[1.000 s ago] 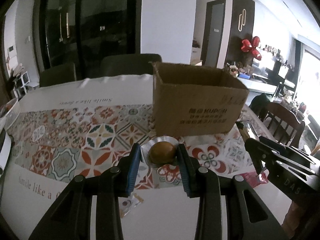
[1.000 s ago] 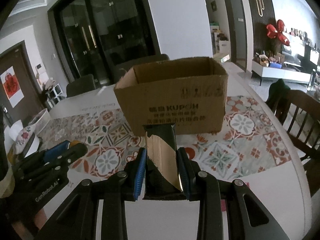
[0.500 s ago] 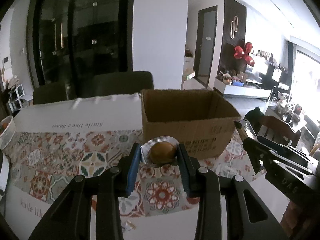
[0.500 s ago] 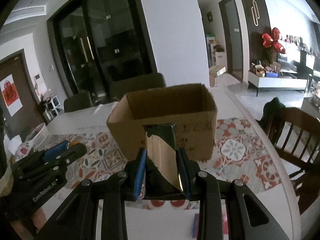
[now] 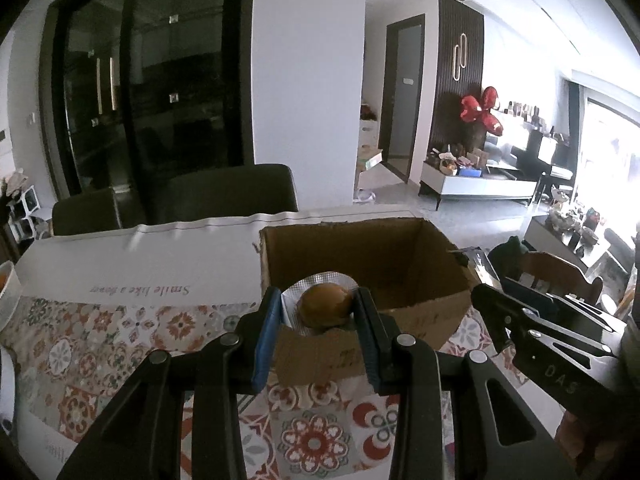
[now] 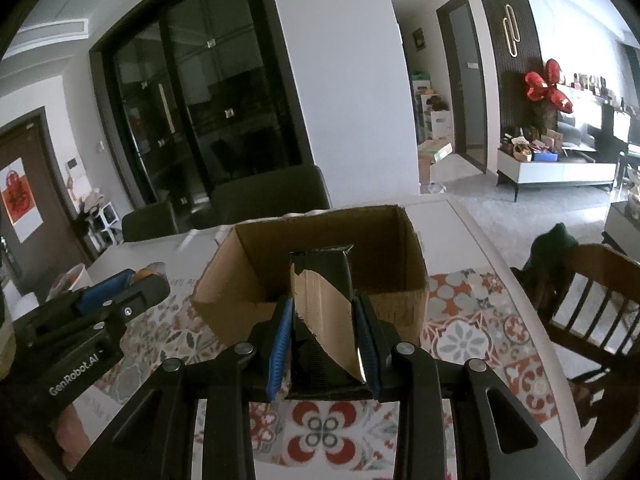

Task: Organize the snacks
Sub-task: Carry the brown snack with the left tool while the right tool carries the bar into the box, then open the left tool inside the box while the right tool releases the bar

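Observation:
My left gripper (image 5: 318, 310) is shut on a round brown pastry in a silver wrapper (image 5: 324, 306) and holds it above the near rim of an open cardboard box (image 5: 400, 256). My right gripper (image 6: 322, 320) is shut on a black and tan snack packet (image 6: 322, 296), raised over the near edge of the same box (image 6: 256, 264). Each gripper shows in the other's view: the right one at the right of the left wrist view (image 5: 492, 316), the left one at the left of the right wrist view (image 6: 132, 284). The box's floor is hidden.
The box stands on a table with a patterned tile runner (image 5: 120, 336) (image 6: 468, 336). Dark chairs (image 5: 224, 192) stand behind the table, a wooden chair (image 6: 592, 292) to the right. A white bowl (image 5: 6, 292) sits at the left edge.
Both grippers have risen and moved forward with their snacks, from in front of the box's side to over its near rim. The box's inside now shows.

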Demonstrator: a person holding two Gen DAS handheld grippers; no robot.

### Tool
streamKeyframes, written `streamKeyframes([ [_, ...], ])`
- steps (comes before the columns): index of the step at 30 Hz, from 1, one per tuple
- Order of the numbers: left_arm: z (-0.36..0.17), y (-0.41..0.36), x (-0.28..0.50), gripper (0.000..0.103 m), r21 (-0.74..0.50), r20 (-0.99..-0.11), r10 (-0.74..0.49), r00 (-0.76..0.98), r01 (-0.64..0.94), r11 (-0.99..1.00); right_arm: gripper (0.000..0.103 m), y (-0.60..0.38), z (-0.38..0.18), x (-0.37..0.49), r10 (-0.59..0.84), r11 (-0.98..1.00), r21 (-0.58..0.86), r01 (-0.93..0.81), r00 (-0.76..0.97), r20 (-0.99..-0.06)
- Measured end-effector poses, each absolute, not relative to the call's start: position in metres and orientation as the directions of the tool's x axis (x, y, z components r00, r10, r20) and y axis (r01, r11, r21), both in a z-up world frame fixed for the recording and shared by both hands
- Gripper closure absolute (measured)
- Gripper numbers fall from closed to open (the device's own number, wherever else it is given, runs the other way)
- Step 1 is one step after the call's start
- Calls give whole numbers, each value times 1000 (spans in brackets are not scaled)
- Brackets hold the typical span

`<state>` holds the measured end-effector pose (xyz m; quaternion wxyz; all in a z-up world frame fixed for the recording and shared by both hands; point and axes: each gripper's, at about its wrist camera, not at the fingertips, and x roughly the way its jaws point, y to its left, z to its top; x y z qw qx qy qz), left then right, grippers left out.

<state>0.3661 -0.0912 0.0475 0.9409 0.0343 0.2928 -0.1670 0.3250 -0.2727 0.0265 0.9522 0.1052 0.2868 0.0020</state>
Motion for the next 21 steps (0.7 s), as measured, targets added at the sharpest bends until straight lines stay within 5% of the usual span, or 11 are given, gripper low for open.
streamKeyframes([
  [21,37,-132,460,64,-56,-695,-272,666,327,943,70,-295,32,409,71,990,142,23,780,-621],
])
